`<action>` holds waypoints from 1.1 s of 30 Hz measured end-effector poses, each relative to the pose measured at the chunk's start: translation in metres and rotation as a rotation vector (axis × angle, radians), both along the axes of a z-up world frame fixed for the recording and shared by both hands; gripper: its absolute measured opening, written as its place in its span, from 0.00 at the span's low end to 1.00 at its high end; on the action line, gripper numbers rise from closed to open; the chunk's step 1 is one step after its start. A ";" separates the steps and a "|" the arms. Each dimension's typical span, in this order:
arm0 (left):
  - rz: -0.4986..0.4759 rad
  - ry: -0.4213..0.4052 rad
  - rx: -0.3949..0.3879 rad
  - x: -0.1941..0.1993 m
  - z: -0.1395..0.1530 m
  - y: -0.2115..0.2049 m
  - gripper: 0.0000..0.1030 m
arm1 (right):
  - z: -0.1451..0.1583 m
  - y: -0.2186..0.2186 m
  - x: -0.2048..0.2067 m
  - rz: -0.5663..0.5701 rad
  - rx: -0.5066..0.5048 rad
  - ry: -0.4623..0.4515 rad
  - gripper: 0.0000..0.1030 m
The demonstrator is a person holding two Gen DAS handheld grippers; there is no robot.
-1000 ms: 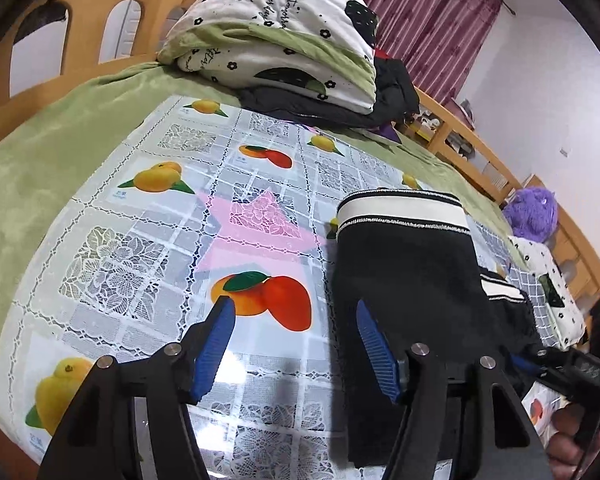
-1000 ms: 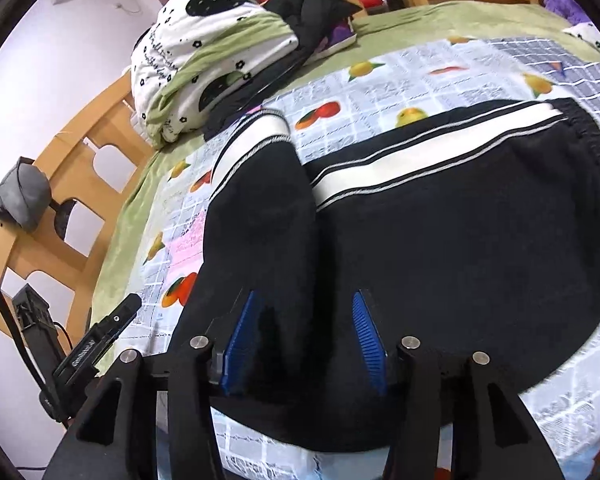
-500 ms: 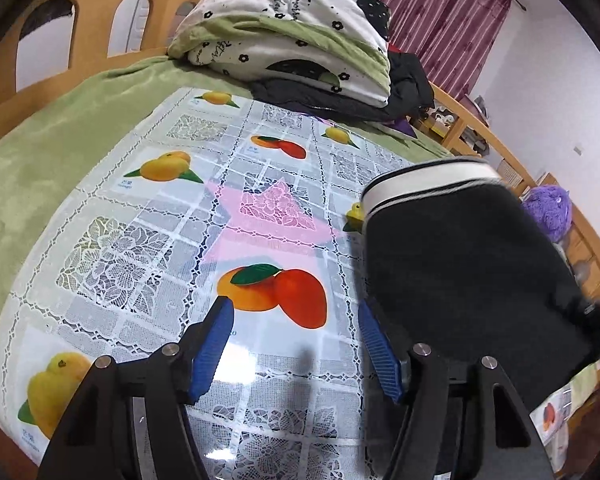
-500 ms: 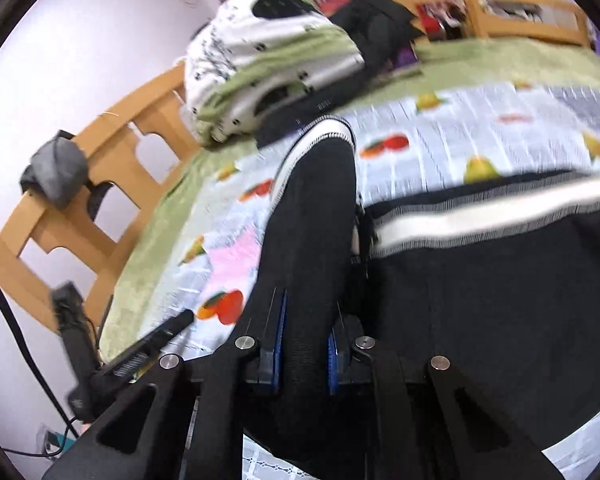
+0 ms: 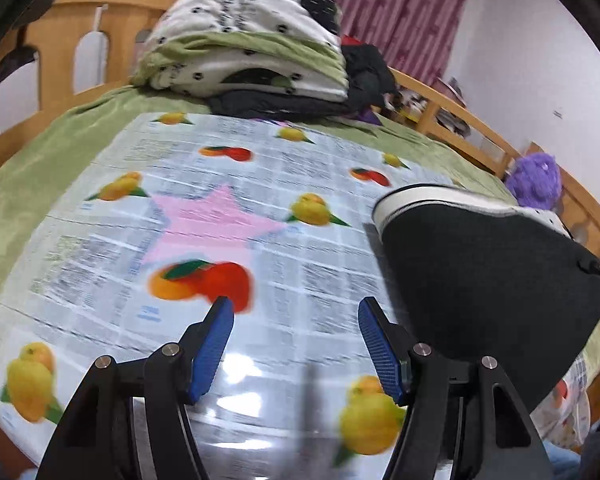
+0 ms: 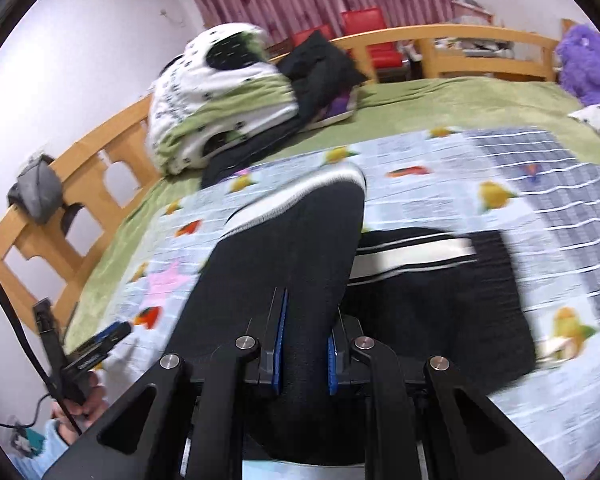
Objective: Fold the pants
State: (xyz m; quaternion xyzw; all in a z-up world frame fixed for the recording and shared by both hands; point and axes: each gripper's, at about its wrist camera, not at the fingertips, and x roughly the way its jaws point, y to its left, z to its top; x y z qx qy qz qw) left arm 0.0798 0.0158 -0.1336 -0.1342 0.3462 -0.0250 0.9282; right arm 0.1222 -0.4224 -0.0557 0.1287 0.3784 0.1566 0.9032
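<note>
Left wrist view: the left gripper (image 5: 294, 322) hangs over the fruit-print cloth (image 5: 204, 216) with its blue jaws spread wide and nothing between them. To its right a lifted part of the black pants (image 5: 484, 276), white-striped at the edge, rises above the cloth. Folded bedding (image 5: 252, 40) sits at the far end of the bed.

Right wrist view: the right gripper (image 6: 303, 354) has its jaws pinched narrow on a raised fold of the pants (image 6: 432, 300); the rest lies flat on the cloth (image 6: 560, 200), striped waistband showing
</note>
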 end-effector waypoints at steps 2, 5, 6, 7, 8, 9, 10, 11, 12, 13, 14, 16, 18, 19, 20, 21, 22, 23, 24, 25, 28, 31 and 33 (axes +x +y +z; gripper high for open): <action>-0.040 0.011 -0.017 0.002 0.002 -0.018 0.61 | -0.009 -0.035 0.000 -0.052 0.021 0.000 0.15; -0.127 0.039 -0.058 0.003 0.007 -0.049 0.61 | -0.033 -0.074 0.005 -0.102 0.034 0.021 0.15; -0.154 0.040 -0.068 0.002 0.010 -0.059 0.61 | -0.044 -0.083 0.010 -0.110 0.024 0.051 0.15; -0.177 0.041 -0.075 0.000 0.012 -0.068 0.61 | -0.052 -0.088 0.013 -0.118 0.009 0.071 0.15; -0.204 0.042 -0.082 -0.002 0.014 -0.079 0.61 | -0.063 -0.096 0.016 -0.132 0.004 0.092 0.15; -0.231 0.049 -0.088 -0.003 0.016 -0.087 0.61 | -0.074 -0.102 0.017 -0.139 0.021 0.115 0.15; -0.270 0.064 -0.090 -0.006 0.017 -0.097 0.61 | -0.085 -0.106 0.019 -0.137 0.040 0.146 0.15; -0.302 0.075 -0.088 -0.009 0.017 -0.105 0.61 | -0.088 -0.110 0.017 -0.135 0.050 0.146 0.15; -0.343 0.092 -0.078 -0.012 0.017 -0.113 0.61 | -0.088 -0.112 0.015 -0.134 0.058 0.138 0.15; -0.391 0.122 -0.049 -0.016 0.015 -0.123 0.61 | -0.086 -0.113 0.012 -0.131 0.056 0.132 0.15; -0.426 0.150 -0.005 -0.021 0.012 -0.132 0.61 | -0.086 -0.113 0.010 -0.129 0.048 0.125 0.15; -0.482 0.164 0.089 -0.037 0.006 -0.148 0.61 | -0.087 -0.109 0.007 -0.128 0.020 0.117 0.16; -0.511 0.143 0.151 -0.051 0.001 -0.159 0.61 | -0.091 -0.105 0.004 -0.128 0.003 0.109 0.16; -0.519 0.143 0.163 -0.056 -0.002 -0.165 0.61 | -0.092 -0.105 0.002 -0.133 0.009 0.105 0.16; -0.518 0.157 0.161 -0.057 -0.007 -0.170 0.61 | -0.093 -0.107 0.000 -0.139 0.027 0.105 0.16; -0.515 0.175 0.161 -0.056 -0.012 -0.175 0.61 | -0.093 -0.108 -0.002 -0.142 0.039 0.107 0.16; -0.498 0.183 0.182 -0.054 -0.017 -0.182 0.61 | -0.093 -0.110 -0.002 -0.144 0.055 0.107 0.17; -0.459 0.176 0.229 -0.051 -0.021 -0.186 0.57 | -0.094 -0.111 -0.002 -0.145 0.062 0.106 0.17; -0.402 0.163 0.288 -0.047 -0.024 -0.188 0.25 | -0.093 -0.111 -0.002 -0.148 0.069 0.103 0.16; -0.367 0.161 0.316 -0.043 -0.026 -0.187 0.20 | -0.093 -0.113 -0.003 -0.157 0.075 0.098 0.16; -0.262 0.061 0.175 -0.046 -0.003 -0.151 0.15 | -0.090 -0.115 -0.011 -0.188 0.104 0.088 0.15; -0.232 0.083 0.191 -0.038 -0.006 -0.139 0.15 | -0.097 -0.105 -0.016 -0.136 0.089 0.120 0.14; -0.255 0.146 0.204 -0.032 -0.021 -0.140 0.15 | -0.102 -0.091 -0.017 -0.128 0.008 0.123 0.15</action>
